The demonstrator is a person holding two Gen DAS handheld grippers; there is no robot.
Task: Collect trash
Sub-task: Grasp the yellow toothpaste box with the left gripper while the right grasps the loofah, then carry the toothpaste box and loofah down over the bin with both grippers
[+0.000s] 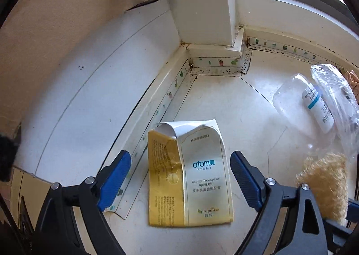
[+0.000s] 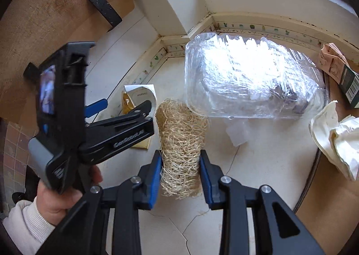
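A flattened yellow-and-white toothpaste box lies on the pale floor by the wall. My left gripper stands open over it, a blue pad on either side and neither touching the card. The same box shows in the right wrist view, behind the left gripper and the hand holding it. My right gripper is shut on a tan fibre loofah, its pads pressing both sides. The loofah also appears at the lower right of the left wrist view. A crushed clear plastic bottle lies beyond.
A crumpled clear plastic container lies just past the loofah. Crumpled white paper and a dark green carton sit at the right on a wooden surface. A skirting board with cactus tape edges the floor corner. A black leg stands at left.
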